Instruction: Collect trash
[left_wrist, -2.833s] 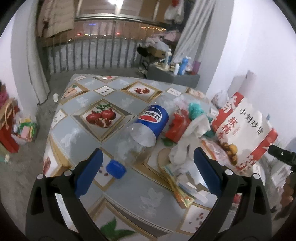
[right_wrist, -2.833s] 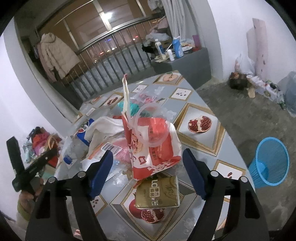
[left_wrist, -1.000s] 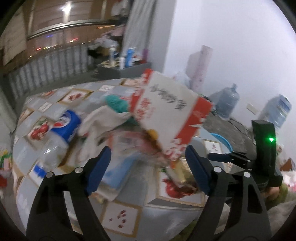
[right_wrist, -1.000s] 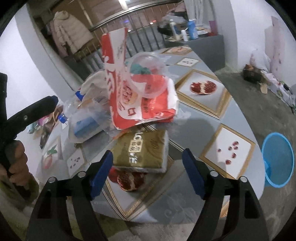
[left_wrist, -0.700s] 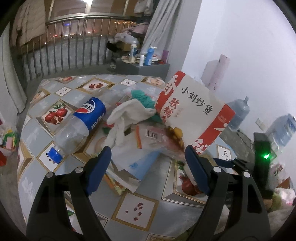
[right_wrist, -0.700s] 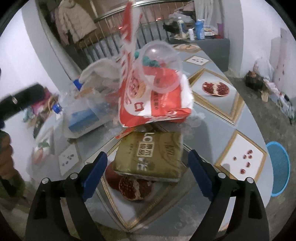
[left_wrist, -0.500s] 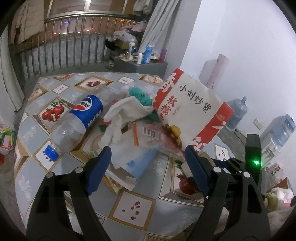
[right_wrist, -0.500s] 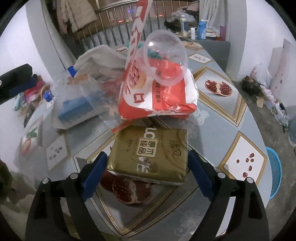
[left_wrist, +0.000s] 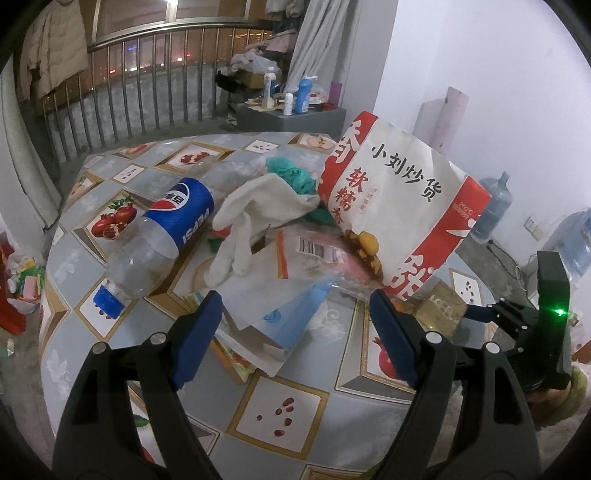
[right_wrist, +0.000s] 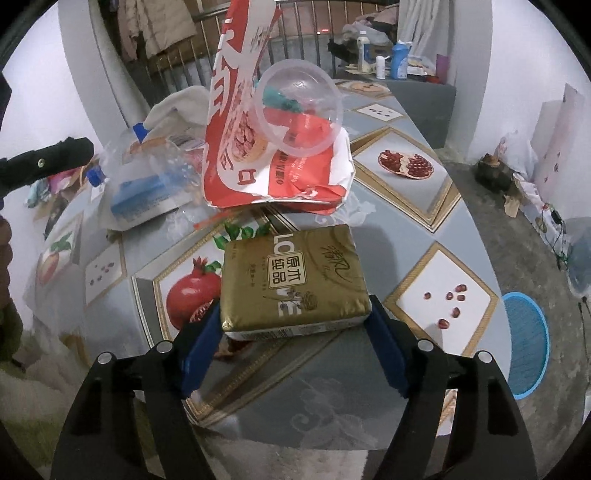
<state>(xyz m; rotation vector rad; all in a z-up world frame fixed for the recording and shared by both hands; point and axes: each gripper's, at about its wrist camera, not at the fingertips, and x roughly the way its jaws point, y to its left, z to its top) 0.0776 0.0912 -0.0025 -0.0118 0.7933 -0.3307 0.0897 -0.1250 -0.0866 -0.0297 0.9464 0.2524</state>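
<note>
Your right gripper (right_wrist: 291, 343) sits low over the near edge of the round table (right_wrist: 406, 229) with its fruit-print cloth, and its blue pads flank the near end of the gold-wrapped rectangular tissue pack (right_wrist: 291, 280). Its jaws have just been closing, with the pack between them; the pads stand right at its two sides, but you cannot tell whether they press on it yet.

Just beyond the pack leans the red-and-white paper snack bag (right_wrist: 266, 147), with a clear plastic dome lid (right_wrist: 299, 114) propped against it. To its left lie a clear plastic bag with blue packaging (right_wrist: 147, 195) and a crumpled white cloth (right_wrist: 181, 107). A round blue mesh bin (right_wrist: 524, 347) stands on the floor to the right of the table.

Your left gripper (left_wrist: 295, 336) hangs over the near left of the heap with its jaws wide apart and nothing in them. An empty Pepsi bottle (left_wrist: 162, 240) with a blue cap lies on its side to the left of the cloth.
</note>
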